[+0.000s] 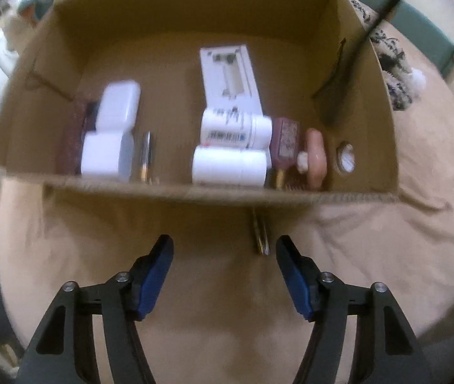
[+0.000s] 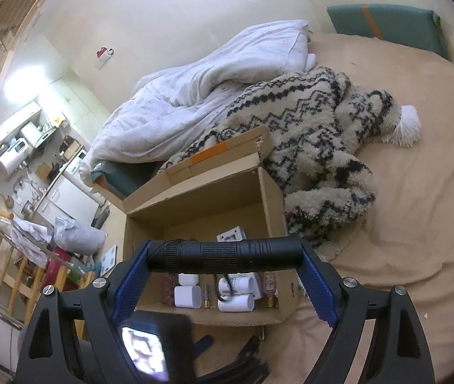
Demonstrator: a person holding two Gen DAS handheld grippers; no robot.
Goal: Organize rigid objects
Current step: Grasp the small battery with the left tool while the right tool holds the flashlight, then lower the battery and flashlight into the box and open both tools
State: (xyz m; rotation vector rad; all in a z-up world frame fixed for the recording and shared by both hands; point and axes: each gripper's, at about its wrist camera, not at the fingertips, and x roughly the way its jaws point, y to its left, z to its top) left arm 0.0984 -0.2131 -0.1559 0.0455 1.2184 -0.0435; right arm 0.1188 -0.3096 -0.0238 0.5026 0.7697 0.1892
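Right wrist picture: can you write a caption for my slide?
Right gripper holds a black flashlight crosswise above the open cardboard box on the bed.

Left view motion-blurred, bottle labels [image 1: 227,134] unreadable, slim object [image 1: 260,233] half-hidden

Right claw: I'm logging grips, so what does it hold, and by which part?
The right claw holds a black flashlight crosswise, a pad pressing on each end. The left claw holds nothing.
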